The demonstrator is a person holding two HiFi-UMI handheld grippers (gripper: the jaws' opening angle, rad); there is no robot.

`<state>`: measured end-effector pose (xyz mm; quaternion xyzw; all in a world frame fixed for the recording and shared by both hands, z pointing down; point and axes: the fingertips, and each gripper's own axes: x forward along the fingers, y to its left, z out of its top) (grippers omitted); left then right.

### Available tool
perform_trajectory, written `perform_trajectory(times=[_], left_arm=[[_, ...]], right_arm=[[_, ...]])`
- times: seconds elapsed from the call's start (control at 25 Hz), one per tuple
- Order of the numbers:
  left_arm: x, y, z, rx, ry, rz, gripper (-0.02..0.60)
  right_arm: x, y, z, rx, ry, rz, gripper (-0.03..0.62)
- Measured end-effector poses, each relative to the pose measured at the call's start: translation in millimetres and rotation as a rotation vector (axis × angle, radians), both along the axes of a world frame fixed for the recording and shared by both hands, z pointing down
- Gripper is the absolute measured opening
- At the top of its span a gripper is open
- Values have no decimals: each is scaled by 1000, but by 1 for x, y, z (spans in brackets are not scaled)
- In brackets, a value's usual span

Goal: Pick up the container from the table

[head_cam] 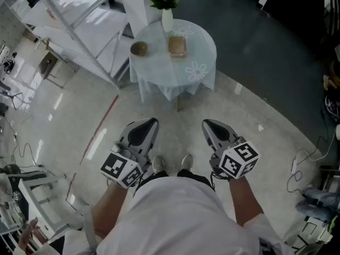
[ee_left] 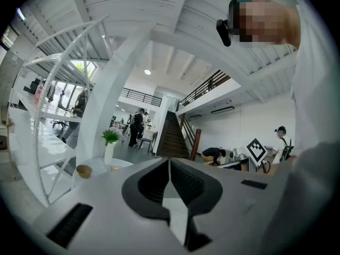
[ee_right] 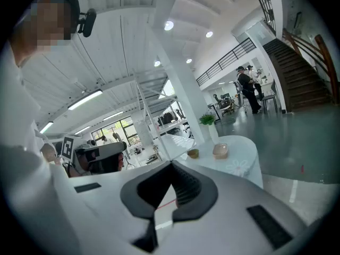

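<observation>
Container (head_cam: pixel 177 46) sits on the round clothed table (head_cam: pixel 199 70), contents unclear, with a brown bowl (head_cam: pixel 138 48) at its 9 o'clock and a vase (head_cam: pixel 167 19) at 11. The left gripper (head_cam: pixel 149 125) and right gripper (head_cam: pixel 210 126) are both closed on nothing, well apart from it above the pale floor (head_cam: pixel 255 108).

pale glossy floor (head_cam: pixel 64 116), dark staircase (ee_left: pixel 172 137), white column (ee_right: pixel 184 100), ceiling lights (ee_right: pixel 169 25)
</observation>
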<state>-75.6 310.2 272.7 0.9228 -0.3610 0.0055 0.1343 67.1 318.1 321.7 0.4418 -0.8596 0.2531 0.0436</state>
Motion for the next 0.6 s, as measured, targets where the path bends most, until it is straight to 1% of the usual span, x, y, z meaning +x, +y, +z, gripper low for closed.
perform_trajectory(times=[0.28,0.6], left_arm=[[10,2,2,-8,-4,3,21],[22,1,8,-17,-6,-10,21]], right_arm=[[5,1,-1,4,3,-6,21],[16,1,11,-48,-29,-7,23]])
